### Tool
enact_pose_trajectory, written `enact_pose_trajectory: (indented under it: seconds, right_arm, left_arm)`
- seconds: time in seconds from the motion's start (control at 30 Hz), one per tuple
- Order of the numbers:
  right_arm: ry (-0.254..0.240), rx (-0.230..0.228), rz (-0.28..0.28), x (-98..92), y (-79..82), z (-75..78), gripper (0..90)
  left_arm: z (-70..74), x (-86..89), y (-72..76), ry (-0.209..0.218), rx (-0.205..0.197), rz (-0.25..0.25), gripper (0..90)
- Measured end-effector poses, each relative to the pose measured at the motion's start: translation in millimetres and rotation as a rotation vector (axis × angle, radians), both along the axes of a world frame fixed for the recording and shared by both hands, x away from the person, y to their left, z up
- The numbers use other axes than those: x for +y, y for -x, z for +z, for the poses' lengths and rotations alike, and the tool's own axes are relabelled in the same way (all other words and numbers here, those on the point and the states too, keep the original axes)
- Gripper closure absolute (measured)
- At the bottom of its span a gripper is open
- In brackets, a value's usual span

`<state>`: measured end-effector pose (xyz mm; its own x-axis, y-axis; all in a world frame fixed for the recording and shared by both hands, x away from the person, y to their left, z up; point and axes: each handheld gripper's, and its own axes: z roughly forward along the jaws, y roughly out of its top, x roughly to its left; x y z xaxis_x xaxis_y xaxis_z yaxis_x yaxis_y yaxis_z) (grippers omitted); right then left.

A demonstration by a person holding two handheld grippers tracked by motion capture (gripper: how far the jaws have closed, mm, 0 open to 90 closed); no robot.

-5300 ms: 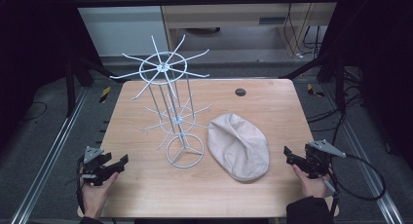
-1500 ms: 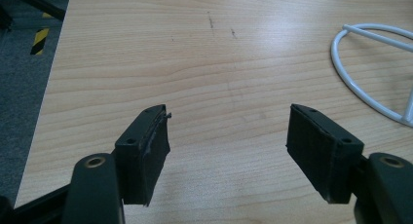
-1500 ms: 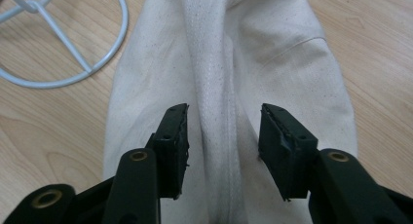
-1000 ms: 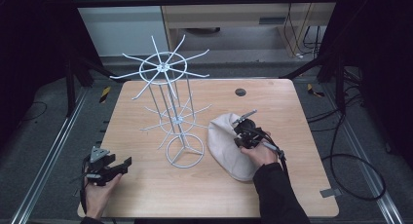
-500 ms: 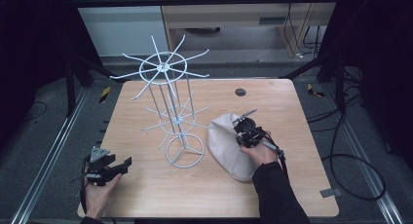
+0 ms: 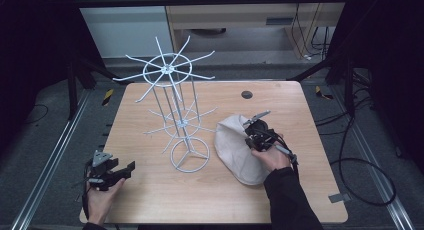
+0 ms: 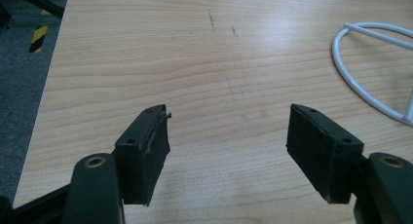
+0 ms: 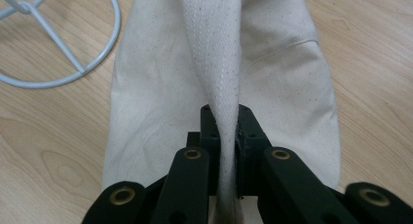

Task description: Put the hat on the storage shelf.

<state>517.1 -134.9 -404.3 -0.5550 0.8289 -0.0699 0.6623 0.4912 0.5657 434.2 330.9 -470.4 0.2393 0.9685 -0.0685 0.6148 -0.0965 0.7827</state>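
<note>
A beige fabric cap lies on the wooden table, right of a white wire hanging rack. My right gripper is at the cap's right side, shut on a raised fold of its cloth. In the right gripper view the jaws pinch a ridge of the cap, with the rack's base ring at the upper left. Near the table's front left corner my left gripper rests open, and nothing lies between its jaws over bare wood.
The rack's spokes spread wide above the table's middle left. Its base ring lies to the right of my left gripper. A small dark disc sits near the far edge. Cables trail on the floor to the right.
The right hand has come in from the table's right edge to the cap and closed on a fold of it. Over the last second it barely shifted. The left gripper stays put.
</note>
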Motion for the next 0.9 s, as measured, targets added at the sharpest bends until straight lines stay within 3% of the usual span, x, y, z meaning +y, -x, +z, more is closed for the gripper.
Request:
enact_pose_trajectory:
  seconds: [0.6, 0.9]
  right_arm:
    - [-0.057, -0.058, 0.014, -16.9, 19.8, 17.7, 85.2]
    - [-0.098, -0.111, 0.026, -28.8, 33.8, 28.3, 85.4]
  left_arm:
    - [0.2, -0.2, 0.1, -0.002, 0.0, 0.0, 31.4]
    - [0.2, -0.3, 0.1, -0.002, 0.0, 0.002, 31.4]
